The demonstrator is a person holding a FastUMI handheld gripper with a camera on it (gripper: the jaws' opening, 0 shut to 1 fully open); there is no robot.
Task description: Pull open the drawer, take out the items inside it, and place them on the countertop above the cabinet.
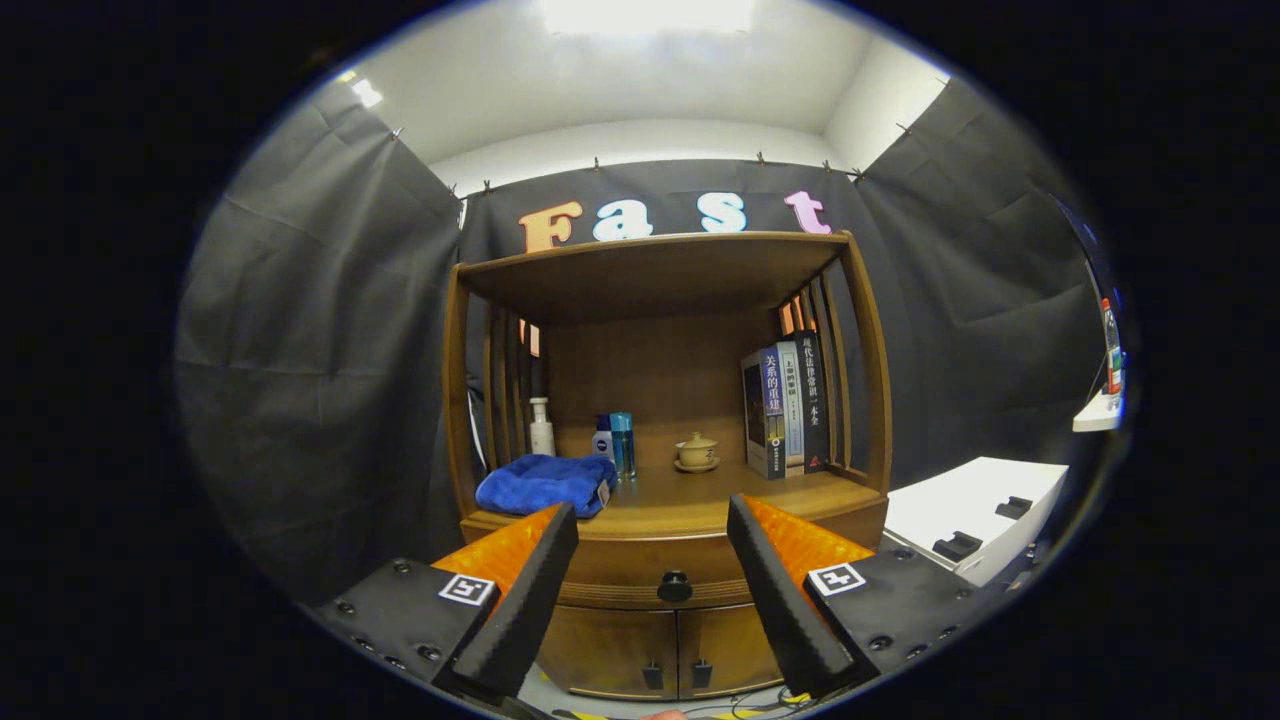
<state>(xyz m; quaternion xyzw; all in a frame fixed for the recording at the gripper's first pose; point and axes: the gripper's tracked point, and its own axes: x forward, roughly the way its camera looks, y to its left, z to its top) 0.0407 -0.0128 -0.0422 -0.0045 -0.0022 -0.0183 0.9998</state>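
My jaws (652,540) stand wide apart and released, holding nothing, and I am looking straight down the gap between the two fingers. Dead ahead in that gap, well clear of the tips, sits the drawer knob (675,586), a small dark round pull on the front of the drawer (660,570). That is the relation everything turns on: the knob lies almost centred between the jaws and low in the gap, near the level of the finger roots rather than the tips, so I judge I must advance straight forward and dip a little before closing.

The drawer reads as shut, its front flush with the cabinet, and its long axis runs crosswise to my line of approach, so the pull should come straight back toward me. Whatever is inside is hidden.

Just beyond and above the drawer is the surface (690,505) where the items must go. It already carries a blue towel (545,483) behind my left finger, bottles (612,440), a small lidded cup (696,450) and books (785,410) behind the right. Below the drawer are two cupboard doors (655,650).
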